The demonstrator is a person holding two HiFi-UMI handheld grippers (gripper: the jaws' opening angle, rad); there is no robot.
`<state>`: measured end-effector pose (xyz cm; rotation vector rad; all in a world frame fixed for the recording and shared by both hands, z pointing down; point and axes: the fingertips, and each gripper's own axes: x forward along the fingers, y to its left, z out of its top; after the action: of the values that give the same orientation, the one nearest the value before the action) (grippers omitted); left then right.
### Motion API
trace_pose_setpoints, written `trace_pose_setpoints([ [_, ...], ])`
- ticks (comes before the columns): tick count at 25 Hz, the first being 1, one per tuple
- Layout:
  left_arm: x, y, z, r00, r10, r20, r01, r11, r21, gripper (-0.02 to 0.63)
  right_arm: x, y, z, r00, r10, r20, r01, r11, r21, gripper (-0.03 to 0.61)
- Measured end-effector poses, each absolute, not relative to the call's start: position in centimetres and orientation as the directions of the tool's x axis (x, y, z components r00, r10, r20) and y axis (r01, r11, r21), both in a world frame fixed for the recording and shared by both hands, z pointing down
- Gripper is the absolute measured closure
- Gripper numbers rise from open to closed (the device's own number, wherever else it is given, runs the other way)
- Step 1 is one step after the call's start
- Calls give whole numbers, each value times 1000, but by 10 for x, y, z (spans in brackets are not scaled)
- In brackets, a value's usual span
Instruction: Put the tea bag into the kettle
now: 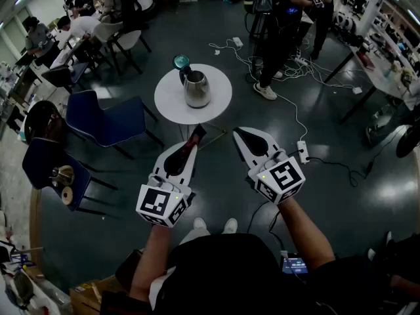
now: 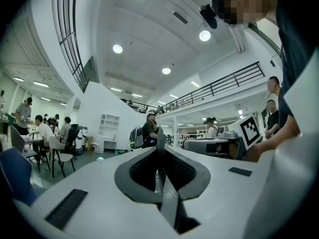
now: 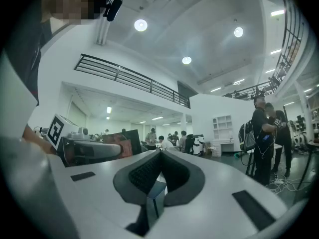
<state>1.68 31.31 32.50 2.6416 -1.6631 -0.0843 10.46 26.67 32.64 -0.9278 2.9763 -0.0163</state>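
Observation:
A steel kettle stands open on a small round white table, with its teal lid lying behind it. My left gripper is held in the air short of the table's near edge. It is shut on a thin dark reddish piece, apparently the tea bag, which shows as a narrow strip sticking up between the closed jaws. My right gripper hovers beside it, shut with nothing in it. Neither gripper view, including that of the right gripper, shows the kettle.
Two blue chairs stand left of the table, one carrying small objects. Cables and a power strip lie on the floor to the right. People stand beyond the table; others sit at desks at the far left.

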Motion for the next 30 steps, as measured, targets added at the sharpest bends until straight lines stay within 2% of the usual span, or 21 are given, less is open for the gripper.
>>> trace_pose_setpoints([
  [8, 20, 313, 327, 423, -906, -34, -904, -424, 50, 575, 101, 272, 325, -840, -542, -25, -542, 840, 35, 558],
  [20, 35, 308, 330, 400, -916, -33, -915, -401, 44, 575, 113, 264, 332, -855, -518, -26, -519, 855, 6, 558],
  [30, 72, 295, 333, 383, -923, -28, -923, -384, 41, 575, 148, 251, 338, -865, -501, -29, -501, 865, -5, 558],
])
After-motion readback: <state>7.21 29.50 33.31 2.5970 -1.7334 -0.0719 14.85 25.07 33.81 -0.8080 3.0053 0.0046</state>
